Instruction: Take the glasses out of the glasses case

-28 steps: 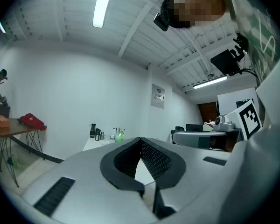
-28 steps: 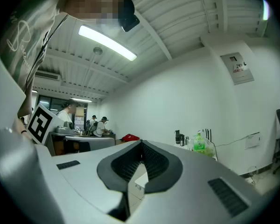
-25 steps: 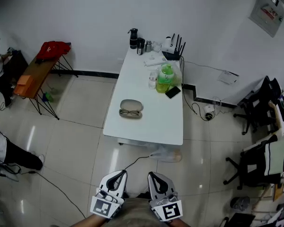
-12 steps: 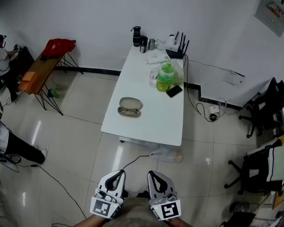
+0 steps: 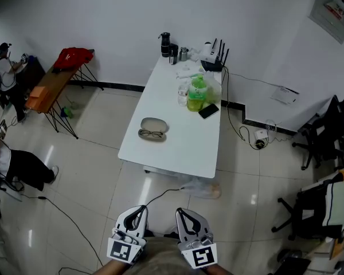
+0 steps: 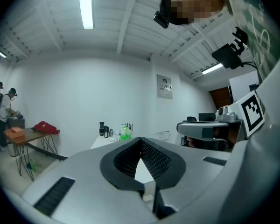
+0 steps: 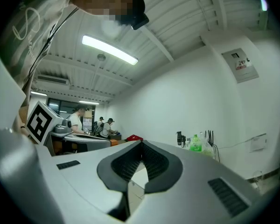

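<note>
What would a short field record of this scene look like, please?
table: white, far ahead on the tiled floor
case: on the table's near left part
glasses: on the table just in front of the case, outside it
left gripper: shut, empty, low near the person
right gripper: shut, empty, beside the left
bottle: green, mid-table

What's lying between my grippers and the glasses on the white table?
Head view: glossy tiled floor with a black cable, then the bare near end of the white table, lie between the left gripper, right gripper and the thin-framed glasses.
</note>
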A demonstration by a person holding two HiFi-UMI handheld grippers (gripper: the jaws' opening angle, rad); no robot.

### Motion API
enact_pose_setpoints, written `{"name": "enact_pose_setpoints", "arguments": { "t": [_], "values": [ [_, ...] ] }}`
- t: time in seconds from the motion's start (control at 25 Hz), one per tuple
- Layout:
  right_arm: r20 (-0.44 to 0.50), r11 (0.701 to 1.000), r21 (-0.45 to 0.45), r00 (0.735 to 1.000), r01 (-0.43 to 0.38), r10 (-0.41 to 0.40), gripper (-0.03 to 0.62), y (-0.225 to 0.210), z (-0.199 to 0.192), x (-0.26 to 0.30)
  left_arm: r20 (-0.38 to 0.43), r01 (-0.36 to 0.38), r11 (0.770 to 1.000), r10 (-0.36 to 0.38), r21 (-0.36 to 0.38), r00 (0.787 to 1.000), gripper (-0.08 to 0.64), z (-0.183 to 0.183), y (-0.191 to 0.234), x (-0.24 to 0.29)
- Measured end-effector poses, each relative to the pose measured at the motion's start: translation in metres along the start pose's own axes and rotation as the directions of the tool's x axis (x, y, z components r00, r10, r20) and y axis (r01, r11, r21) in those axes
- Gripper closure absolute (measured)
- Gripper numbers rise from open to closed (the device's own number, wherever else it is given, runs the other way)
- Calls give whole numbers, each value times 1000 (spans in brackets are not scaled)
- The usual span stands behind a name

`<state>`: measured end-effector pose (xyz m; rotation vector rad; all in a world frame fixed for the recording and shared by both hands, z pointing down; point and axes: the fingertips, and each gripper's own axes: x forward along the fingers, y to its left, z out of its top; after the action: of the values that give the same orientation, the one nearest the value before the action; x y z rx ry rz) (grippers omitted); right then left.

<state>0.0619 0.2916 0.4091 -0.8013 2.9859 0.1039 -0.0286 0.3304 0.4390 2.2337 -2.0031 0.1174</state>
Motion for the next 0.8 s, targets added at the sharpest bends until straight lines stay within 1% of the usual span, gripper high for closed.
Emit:
{"name": "enact_pose_setpoints", "arguments": {
  "t": [0.08, 0.12, 0.16, 0.2, 0.24, 0.28, 0.36, 0.48, 0.64, 0.8],
  "values": [
    [-13, 1000, 23, 1000, 3, -3, 581, -8, -5, -8, -3, 2, 1000, -2, -8, 1000, 555, -2, -9, 6],
    [-38, 1000, 24, 999, 6, -5, 581, -10, -10, -14, -9, 7, 1000, -7, -10, 1000, 555, -6, -13, 7],
    [-99, 999, 33, 995, 11, -7, 581, -12, -20, -20, -13, 11, 1000, -11, -8, 1000, 555, -9, -18, 9],
    [-183, 998, 53, 983, 18, -8, 581, -14, -35, -26, -15, 15, 1000, -15, -5, 1000, 555, -12, -22, 11],
    [-246, 997, 75, 969, 24, -5, 581, -14, -48, -31, -15, 21, 1000, -21, -7, 1000, 555, -14, -27, 14],
    [-273, 996, 92, 962, 23, 3, 581, -15, -55, -33, -13, 27, 1000, -27, -13, 1000, 555, -15, -31, 17],
    [-270, 995, 104, 963, 12, 17, 581, -16, -59, -34, -1, 43, 999, -43, -22, 999, 555, -15, -39, 21],
    [-236, 993, 113, 972, 23, 5, 581, -26, -55, -34, -4, 77, 997, -77, -13, 997, 555, -16, -48, 26],
    [-240, 993, 111, 971, 46, -18, 581, -36, -53, -26, -15, 88, 995, -89, -46, 996, 555, -13, -42, 36],
    [-261, 989, 119, 964, 87, -53, 581, -48, -60, -20, -19, 116, 992, -117, -53, 993, 555, -15, -34, 52]
  ]
}}
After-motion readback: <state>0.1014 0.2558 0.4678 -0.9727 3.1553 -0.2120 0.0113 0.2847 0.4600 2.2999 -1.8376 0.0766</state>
